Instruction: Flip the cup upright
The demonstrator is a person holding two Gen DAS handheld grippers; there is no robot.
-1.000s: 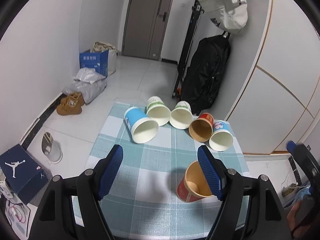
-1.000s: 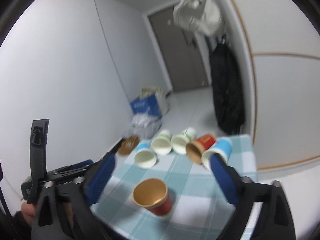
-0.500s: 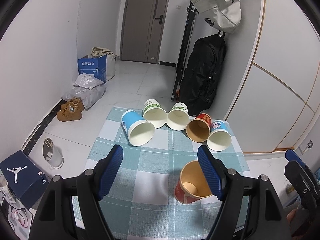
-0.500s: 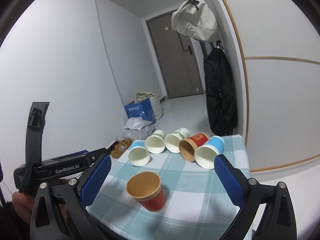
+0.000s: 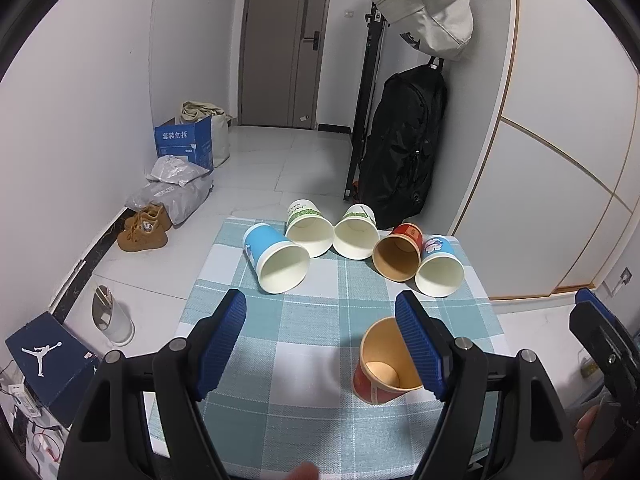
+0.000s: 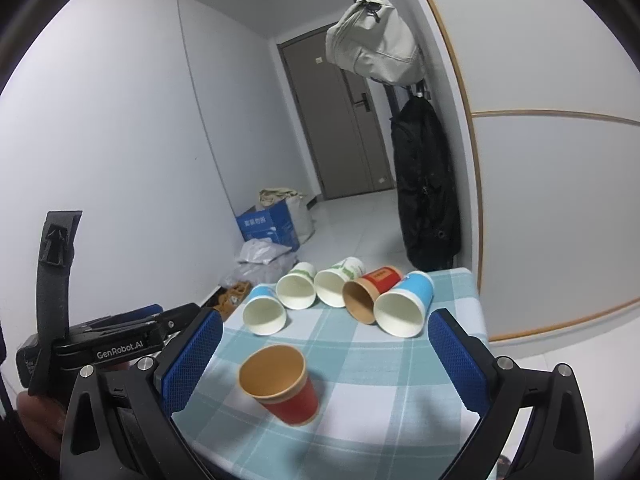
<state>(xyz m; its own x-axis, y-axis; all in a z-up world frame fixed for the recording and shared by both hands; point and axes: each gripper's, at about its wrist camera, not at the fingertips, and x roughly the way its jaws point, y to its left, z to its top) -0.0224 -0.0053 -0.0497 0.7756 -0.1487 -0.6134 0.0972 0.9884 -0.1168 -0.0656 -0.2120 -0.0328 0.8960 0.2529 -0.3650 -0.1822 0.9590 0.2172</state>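
Note:
A red paper cup [image 5: 384, 364] stands upright on the checked tablecloth [image 5: 304, 360] near the front; it also shows in the right wrist view [image 6: 284, 382]. Several cups lie on their sides in a row at the far edge: a blue one [image 5: 276, 258], two green-and-white ones [image 5: 310, 228] [image 5: 356, 232], a red one [image 5: 398, 254] and a blue-and-pink one [image 5: 438, 266]. My left gripper [image 5: 320, 340] is open and empty above the cloth, its right finger beside the upright cup. My right gripper [image 6: 320, 364] is open and empty, hovering over the upright cup.
The table stands in a hallway. Left of it on the floor are a small heater [image 5: 110, 316], a shoe box [image 5: 48, 364], brown shoes [image 5: 144, 228] and bags [image 5: 172, 192]. A black bag [image 5: 404, 148] hangs beyond the far edge. White cabinet panels [image 5: 560, 160] stand at right.
Both grippers have pulled back and up from the upright red cup, staying open. The cups have not moved.

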